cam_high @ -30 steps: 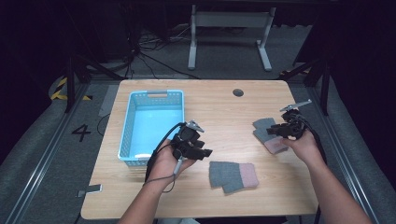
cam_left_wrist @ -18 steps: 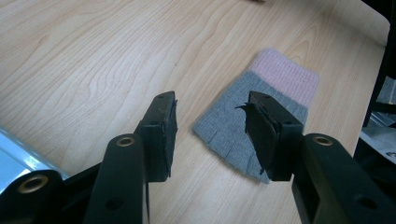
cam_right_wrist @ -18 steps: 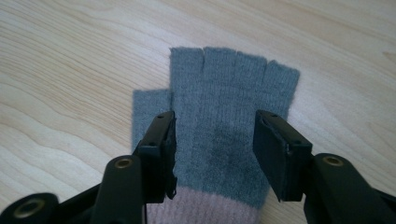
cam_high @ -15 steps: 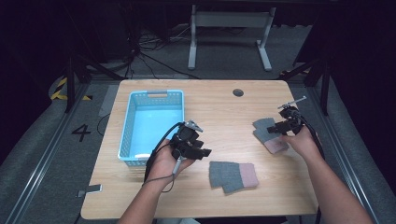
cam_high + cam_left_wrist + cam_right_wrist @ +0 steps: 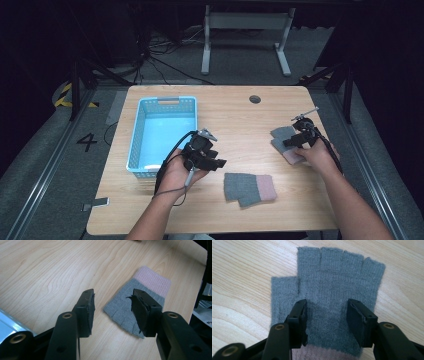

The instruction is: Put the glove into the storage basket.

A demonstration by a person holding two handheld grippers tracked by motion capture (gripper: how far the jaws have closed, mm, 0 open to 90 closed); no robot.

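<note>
Gloves lie at two spots on the wooden table (image 5: 235, 120): one grey fingerless glove with a pink cuff (image 5: 250, 188) sits near the front edge, between the two forearms, and a second glove of the same kind (image 5: 283, 141) lies flat at the right side. The right gripper (image 5: 295, 141) is over this second glove; in the right gripper view its jaws stand apart over the grey palm (image 5: 329, 290), one on either side of the middle, the cut-off finger stubs pointing away and the pink cuff at the bottom edge between the jaws. These jaws have just been opening and then closed a little, and nothing is pinched between them; whether the tips touch the knit is hard to tell from this angle. The left gripper (image 5: 215, 162) is held above the table just beside the light blue basket (image 5: 145, 131), pointing toward the front glove. In the left gripper view its jaws are parted with bare wood between them, and the front glove (image 5: 135, 302) lies beyond them, partly hidden by one jaw, its pink cuff at the far end. The basket stands at the left of the table.
</note>
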